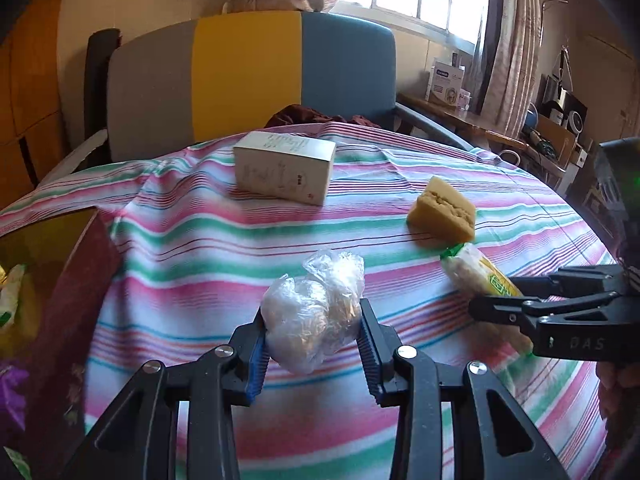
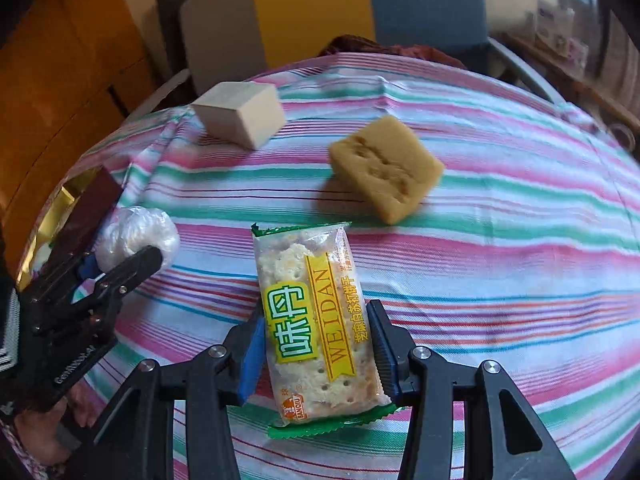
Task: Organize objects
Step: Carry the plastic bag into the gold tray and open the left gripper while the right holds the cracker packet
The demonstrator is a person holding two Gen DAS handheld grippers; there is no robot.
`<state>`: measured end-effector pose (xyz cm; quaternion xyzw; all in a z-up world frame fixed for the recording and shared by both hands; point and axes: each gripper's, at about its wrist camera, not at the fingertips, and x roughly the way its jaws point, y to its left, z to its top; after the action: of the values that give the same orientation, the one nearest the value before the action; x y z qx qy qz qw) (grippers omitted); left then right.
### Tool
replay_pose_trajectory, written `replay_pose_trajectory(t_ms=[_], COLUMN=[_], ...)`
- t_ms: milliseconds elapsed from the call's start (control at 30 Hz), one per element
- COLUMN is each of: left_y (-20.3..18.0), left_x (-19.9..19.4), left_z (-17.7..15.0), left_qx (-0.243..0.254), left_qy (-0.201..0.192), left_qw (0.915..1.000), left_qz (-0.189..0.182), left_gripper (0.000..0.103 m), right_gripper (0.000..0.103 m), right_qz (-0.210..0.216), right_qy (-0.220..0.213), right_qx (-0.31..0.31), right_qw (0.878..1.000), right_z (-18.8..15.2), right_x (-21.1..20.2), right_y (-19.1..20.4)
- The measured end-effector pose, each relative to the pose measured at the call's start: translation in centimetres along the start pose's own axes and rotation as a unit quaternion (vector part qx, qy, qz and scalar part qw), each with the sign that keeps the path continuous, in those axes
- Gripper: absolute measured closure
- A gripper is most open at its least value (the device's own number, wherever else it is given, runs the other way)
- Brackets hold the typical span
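Two grippers are working over the striped tablecloth (image 1: 200, 240) at once. The left gripper (image 1: 312, 344) is squeezing a crumpled clear plastic bag (image 1: 316, 316) between its blue pads, holding it just above the cloth near the dark red box (image 1: 76, 280) sitting at the left edge. The right gripper (image 2: 318, 344) is gripping a cracker packet (image 2: 316, 320) by its long sides, jaws narrowed onto the wrapper. Further back, a yellow sponge (image 2: 386, 168) is lying right of centre, and a small white carton (image 1: 284, 172) is sitting at the far side, near the chair (image 1: 248, 76).
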<state>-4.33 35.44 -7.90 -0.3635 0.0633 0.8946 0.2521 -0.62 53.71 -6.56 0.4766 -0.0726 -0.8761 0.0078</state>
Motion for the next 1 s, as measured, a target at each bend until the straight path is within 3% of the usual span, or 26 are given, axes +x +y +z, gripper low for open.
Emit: replay_pose_trajectory(t_ms=[433, 633, 833, 1000], left_y=[2.4, 3.4, 6.7, 10.9], left_x=[-4.6, -6.5, -9.0, -10.3], left_z=[-1.1, -0.9, 0.1, 1.2], left_qx=[-0.015, -0.02, -0.057, -0.091], left_qy=[-0.005, -0.011, -0.027, -0.031], left_qw=[0.9993, 0.9989, 0.9972, 0.9933], left_qz=[0.032, 0.04, 0.04, 0.065], left_gripper=[0.064, 0.064, 0.064, 0.064], right_gripper=[0.055, 0.055, 0.055, 0.055], right_qz=[-0.015, 0.006, 0.014, 0.022], right_qy=[-0.002, -0.015, -0.037, -0.041], right_qx=[-0.014, -0.03, -0.054, -0.059], right_qw=[1.0, 0.999, 0.998, 0.997], right_z=[-0.1, -0.4, -0.5, -0.5], right_x=[0.2, -0.1, -0.7, -0.8], right_y=[0.0, 0.9, 2.1, 2.4])
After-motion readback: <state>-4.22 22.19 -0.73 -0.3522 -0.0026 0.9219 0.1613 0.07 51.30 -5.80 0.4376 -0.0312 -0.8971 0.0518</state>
